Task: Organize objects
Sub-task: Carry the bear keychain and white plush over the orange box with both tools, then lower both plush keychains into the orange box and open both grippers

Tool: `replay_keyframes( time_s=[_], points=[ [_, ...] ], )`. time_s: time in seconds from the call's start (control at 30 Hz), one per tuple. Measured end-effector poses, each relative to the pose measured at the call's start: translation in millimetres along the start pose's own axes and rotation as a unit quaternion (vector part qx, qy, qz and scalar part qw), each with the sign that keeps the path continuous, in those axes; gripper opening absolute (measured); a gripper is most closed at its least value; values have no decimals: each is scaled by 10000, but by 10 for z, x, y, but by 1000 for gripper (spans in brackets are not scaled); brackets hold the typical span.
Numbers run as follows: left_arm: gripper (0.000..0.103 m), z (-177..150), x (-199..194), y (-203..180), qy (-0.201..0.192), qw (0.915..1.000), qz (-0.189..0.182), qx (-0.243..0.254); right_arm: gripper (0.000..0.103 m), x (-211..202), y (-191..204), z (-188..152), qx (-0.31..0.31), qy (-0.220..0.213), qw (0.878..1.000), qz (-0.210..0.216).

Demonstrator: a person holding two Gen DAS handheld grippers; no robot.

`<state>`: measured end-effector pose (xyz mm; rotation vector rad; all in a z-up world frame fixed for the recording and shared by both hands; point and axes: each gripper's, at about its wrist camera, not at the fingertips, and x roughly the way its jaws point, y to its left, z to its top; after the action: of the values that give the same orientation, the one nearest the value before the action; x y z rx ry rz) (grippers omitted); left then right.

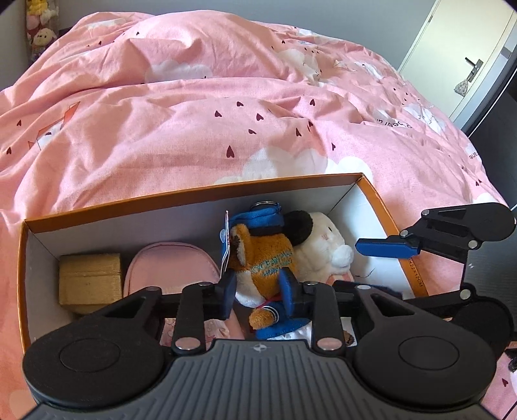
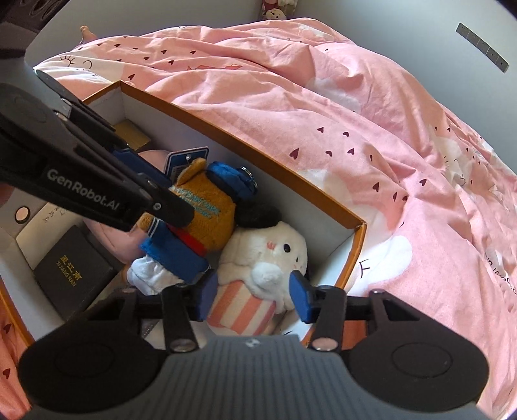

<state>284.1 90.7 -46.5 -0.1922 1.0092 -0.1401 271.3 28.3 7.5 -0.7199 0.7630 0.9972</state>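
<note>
Two claws reach into an open orange box (image 1: 200,194) that sits on a bed covered by a pink duvet (image 1: 200,113). Nearest in the left wrist view, the left claw (image 1: 258,292) is drawn narrow around a brown plush (image 1: 265,261) in blue clothes, its blue pads pressing the toy's body from both sides, so it grips that toy. In the right wrist view the right claw (image 2: 253,297) straddles a white plush (image 2: 271,258) with a pink-striped base; its pads sit at the toy's sides, and whether they press on it I cannot tell. Both toys lie side by side and touching in the box's right end, the brown one partly over the white one. A black booklet (image 2: 74,268) lies flat in the box at the near left of that view. Further left in the box, a pink pouch (image 1: 171,265) lies beside the brown plush, and a gold box (image 1: 90,278) stands just beyond it against the left wall. Beyond the box the duvet rises in rumpled folds, with stuffed toys (image 1: 40,29) stacked at the far left corner and a door (image 1: 465,58) at the far right.
</note>
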Motion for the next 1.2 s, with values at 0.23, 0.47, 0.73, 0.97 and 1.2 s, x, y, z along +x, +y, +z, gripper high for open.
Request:
replay_keyframes(
  time_s=[0.23, 0.47, 0.73, 0.97, 1.2],
  points=[
    [29, -21, 125, -16, -12, 9998, 160, 82, 19, 81, -27, 1, 37, 2, 10000, -42],
    [29, -19, 262, -89, 14, 9994, 312, 130, 17, 201, -23, -6, 225, 256, 9993, -148],
    [32, -116, 209, -175, -323, 9976, 575, -210, 17, 171, 12, -31, 286, 145, 9991, -279],
    [40, -226, -4, -289, -658, 9952, 690, -239, 18, -88, 34, -104, 581, -137, 9976, -353],
    [48, -420, -467, -463, -1014, 9925, 658, -153, 29, -605, 131, -286, 996, -605, 9923, -428]
  ],
)
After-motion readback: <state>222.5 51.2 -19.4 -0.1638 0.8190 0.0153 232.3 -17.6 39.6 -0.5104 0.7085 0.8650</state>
